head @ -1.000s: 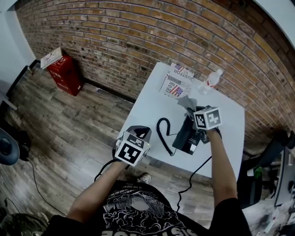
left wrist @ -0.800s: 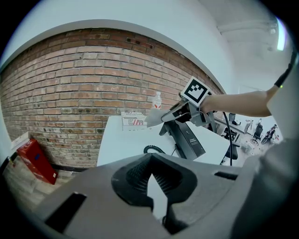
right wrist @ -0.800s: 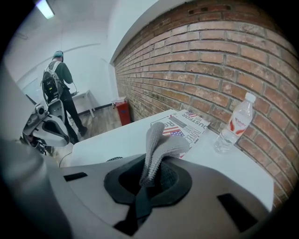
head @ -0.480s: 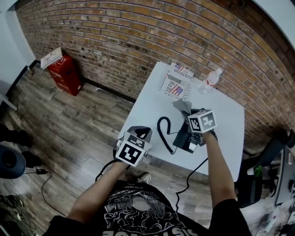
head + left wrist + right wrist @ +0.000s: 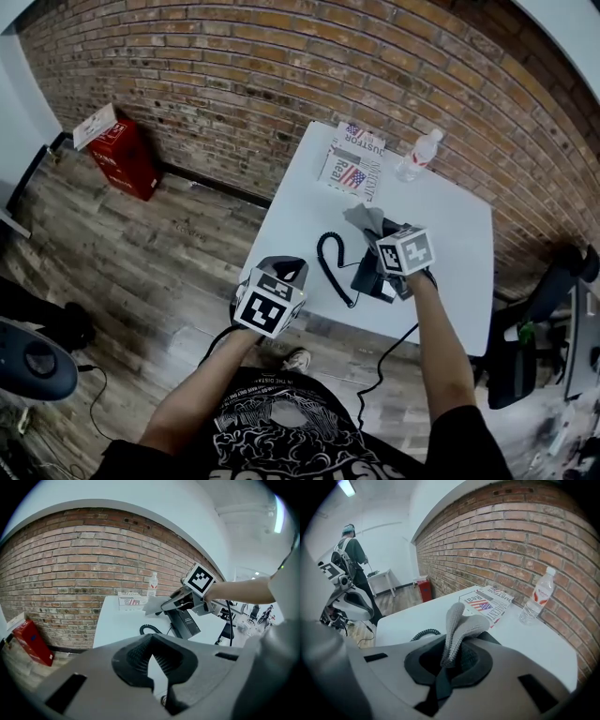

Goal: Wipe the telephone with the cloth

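Note:
A black telephone [image 5: 373,274] stands on the white table [image 5: 300,211], its coiled cord [image 5: 327,261] lying to its left. My right gripper [image 5: 380,232] hovers over the telephone's far end, shut on a grey cloth [image 5: 364,217] that sticks up folded from the jaws. In the right gripper view the cloth [image 5: 461,626] rises out of the right gripper [image 5: 449,662], and a dark edge of the telephone [image 5: 491,639] shows just behind it. My left gripper [image 5: 281,272] hangs off the table's near-left edge, shut on nothing. From the left gripper [image 5: 152,663] I look across at the telephone [image 5: 183,623].
A newspaper [image 5: 353,169] and a clear water bottle [image 5: 416,156] lie at the table's far edge by the brick wall. A red box [image 5: 120,157] stands on the wood floor at left. A black cable [image 5: 389,361] drops off the table's near edge. A person [image 5: 352,550] stands far off.
My right gripper, still holding the cloth, has shifted slightly left and nearer over the telephone. The left gripper has stayed in place.

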A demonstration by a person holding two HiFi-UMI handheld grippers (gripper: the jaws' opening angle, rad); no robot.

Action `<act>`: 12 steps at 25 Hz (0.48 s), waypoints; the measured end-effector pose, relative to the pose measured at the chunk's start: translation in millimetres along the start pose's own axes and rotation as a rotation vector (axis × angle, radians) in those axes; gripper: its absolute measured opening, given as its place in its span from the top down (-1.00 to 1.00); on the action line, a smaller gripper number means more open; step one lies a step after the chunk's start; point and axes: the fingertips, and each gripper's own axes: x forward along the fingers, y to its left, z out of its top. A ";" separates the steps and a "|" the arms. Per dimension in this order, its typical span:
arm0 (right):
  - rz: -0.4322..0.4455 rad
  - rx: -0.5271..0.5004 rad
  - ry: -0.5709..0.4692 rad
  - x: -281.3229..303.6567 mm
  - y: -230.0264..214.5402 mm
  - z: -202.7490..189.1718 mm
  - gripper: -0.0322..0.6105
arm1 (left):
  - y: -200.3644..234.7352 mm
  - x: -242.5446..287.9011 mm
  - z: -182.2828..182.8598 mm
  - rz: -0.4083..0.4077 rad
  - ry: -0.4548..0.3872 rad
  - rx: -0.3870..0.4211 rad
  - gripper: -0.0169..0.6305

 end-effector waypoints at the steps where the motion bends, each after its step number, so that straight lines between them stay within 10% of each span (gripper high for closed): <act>1: -0.003 0.004 0.000 -0.9 1.3 -1.7 0.87 | 0.2 0.3 -0.1 -0.005 -0.002 0.003 0.93; 12: -0.010 0.033 0.028 -6.3 23.2 -23.9 0.86 | -4.7 -0.6 5.9 -0.049 -0.017 0.006 0.93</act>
